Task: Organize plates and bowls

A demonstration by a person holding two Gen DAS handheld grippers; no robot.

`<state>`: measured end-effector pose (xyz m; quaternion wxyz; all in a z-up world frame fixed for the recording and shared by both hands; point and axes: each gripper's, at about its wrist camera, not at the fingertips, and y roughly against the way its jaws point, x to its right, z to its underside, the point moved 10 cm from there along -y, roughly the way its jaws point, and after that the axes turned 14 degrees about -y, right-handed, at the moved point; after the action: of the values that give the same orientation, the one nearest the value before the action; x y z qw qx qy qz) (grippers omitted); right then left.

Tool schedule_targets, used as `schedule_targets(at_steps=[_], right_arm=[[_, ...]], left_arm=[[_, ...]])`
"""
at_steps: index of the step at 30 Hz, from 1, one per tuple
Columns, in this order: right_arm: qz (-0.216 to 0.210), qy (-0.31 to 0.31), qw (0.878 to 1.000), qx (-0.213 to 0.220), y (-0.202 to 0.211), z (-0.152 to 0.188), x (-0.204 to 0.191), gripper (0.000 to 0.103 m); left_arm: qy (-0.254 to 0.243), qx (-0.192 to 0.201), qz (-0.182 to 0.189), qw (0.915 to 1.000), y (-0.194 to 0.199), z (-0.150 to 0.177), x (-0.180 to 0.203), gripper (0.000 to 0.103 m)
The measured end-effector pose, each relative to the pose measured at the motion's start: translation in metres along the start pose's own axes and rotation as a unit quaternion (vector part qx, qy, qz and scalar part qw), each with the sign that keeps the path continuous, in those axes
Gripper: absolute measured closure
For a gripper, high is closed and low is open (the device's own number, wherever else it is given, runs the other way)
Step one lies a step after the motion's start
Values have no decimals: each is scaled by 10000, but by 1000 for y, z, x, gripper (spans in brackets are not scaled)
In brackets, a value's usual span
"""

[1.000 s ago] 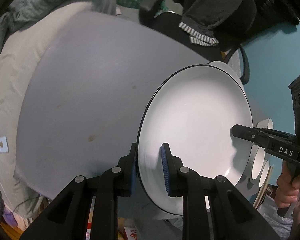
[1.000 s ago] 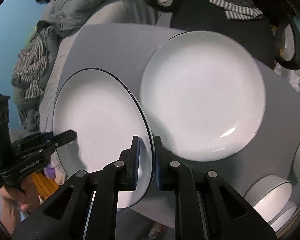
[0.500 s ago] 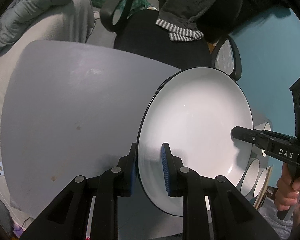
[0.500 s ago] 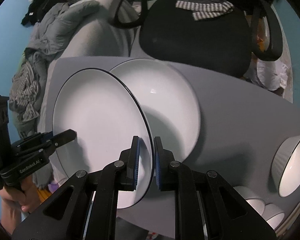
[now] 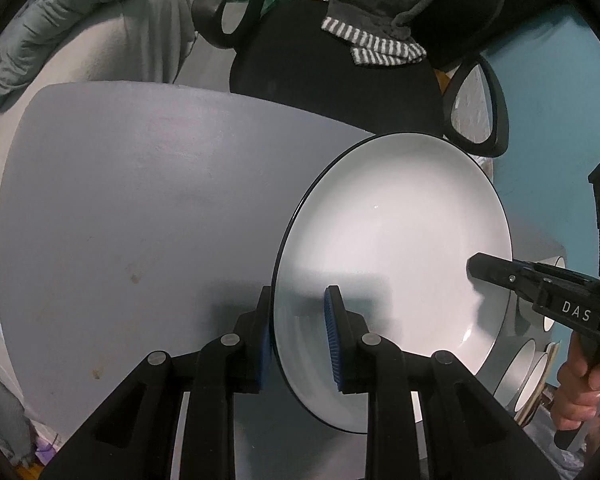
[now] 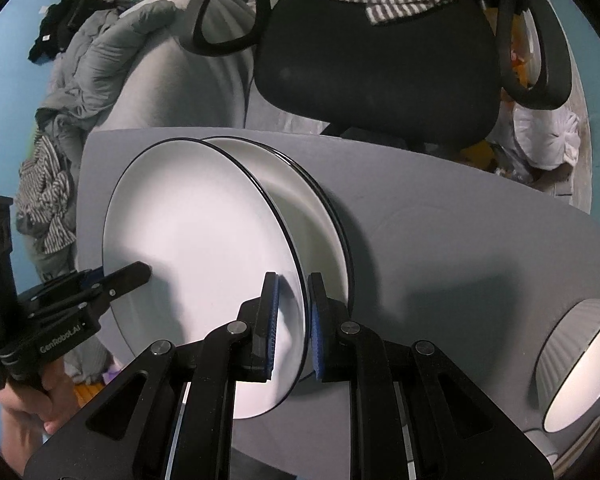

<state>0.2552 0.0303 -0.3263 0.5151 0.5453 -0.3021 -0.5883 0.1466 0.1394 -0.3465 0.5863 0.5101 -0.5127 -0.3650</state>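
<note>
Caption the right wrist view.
Both grippers hold a black-rimmed white plate over stacked plates on a grey table.

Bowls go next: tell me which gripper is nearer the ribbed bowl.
Right. The right gripper grips the plate's rim on the side toward the ribbed bowl; the left gripper holds the far rim.

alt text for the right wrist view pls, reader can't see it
The right gripper clamps the near rim of a white plate with a dark edge, while the left gripper grips its far side, holding it tilted over a plate stack on a grey table. A ribbed bowl sits at right; a black chair stands behind.
</note>
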Motion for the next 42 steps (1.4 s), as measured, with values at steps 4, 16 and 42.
schedule_targets(at_steps=[4,16,42], right_arm=[[34,-60,10000,-59,-4,-3,4,88],[57,-343,9992,-194,-9,-7,4,81],[1112,-638,9907,-450,-7,7,-5,53]], left_arm=[[-66,-66,-63,9999,-3,-2,2,79],[-434,-342,-298,9980,-8,-6,9,76],[-551,-439,-617,9956,3,9,5,52]])
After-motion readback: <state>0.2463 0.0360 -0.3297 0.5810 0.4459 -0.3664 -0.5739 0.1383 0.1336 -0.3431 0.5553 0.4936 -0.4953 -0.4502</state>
